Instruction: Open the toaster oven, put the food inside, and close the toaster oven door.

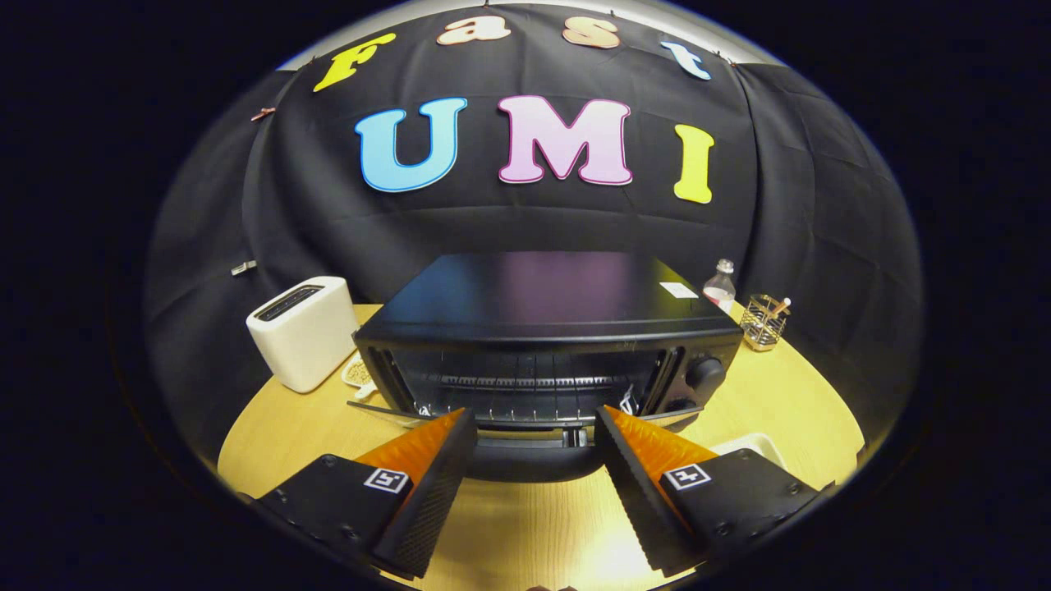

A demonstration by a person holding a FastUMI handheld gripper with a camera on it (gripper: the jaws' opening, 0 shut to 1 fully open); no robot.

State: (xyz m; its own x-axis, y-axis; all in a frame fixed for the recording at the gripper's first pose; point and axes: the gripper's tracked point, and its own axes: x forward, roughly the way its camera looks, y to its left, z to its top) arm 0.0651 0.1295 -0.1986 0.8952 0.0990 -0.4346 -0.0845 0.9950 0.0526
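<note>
Toaster oven open on table, door down.
Gripper at 6 o'clock of it, jaws apart, empty; white toaster at 9 o'clock.

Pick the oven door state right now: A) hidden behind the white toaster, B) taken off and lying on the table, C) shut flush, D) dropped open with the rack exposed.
D: the toaster oven shows its wire rack with no glass in front, and the door hangs down between the open gripper fingertips.
</note>
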